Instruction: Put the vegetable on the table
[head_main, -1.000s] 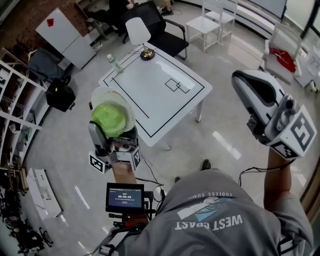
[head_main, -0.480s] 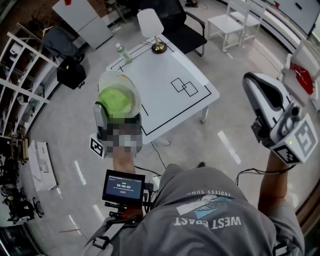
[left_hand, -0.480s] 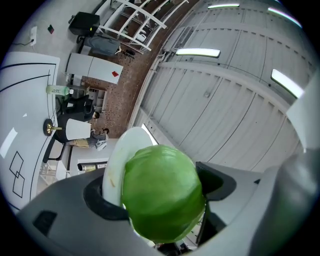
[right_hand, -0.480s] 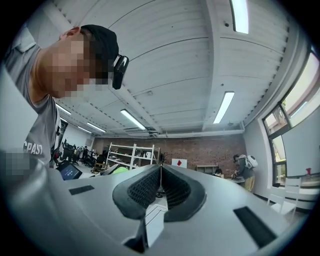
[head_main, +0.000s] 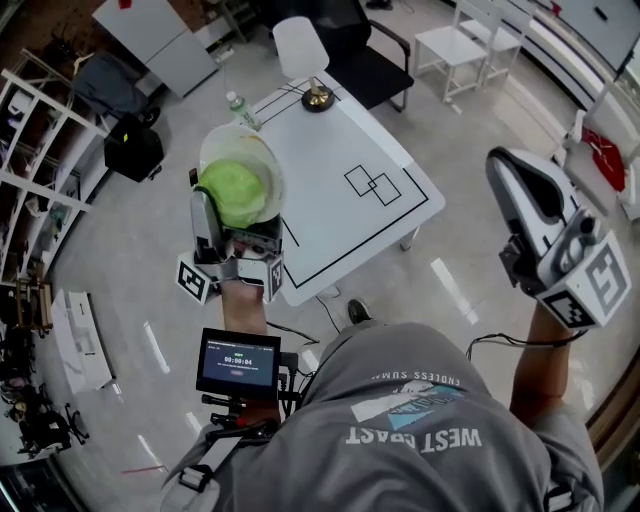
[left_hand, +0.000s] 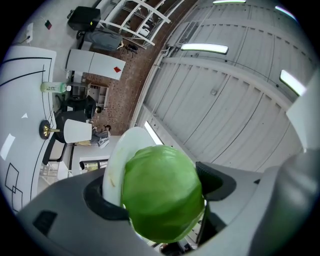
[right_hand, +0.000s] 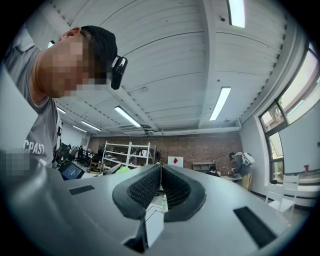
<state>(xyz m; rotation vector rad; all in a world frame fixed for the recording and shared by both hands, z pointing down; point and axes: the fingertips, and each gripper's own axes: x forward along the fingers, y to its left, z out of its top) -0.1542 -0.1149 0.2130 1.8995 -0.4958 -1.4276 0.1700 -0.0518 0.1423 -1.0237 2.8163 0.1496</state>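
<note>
We are closer to the table (head_main: 340, 140) than a moment ago, so the green cabbage (head_main: 235, 190), squeezed with a white plate (head_main: 238, 143) in our left gripper (head_main: 238, 225), hangs by its edge, nearly ready to put down; our right gripper (right_hand: 160, 175) is closed, empty.

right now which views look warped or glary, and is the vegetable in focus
Head view: fisheye bends the table edges; green vegetable sharp. Left gripper view: dark round corners, vegetable slightly soft up close, ceiling light blown out. Right gripper view: light strips glare, corners dark.
</note>
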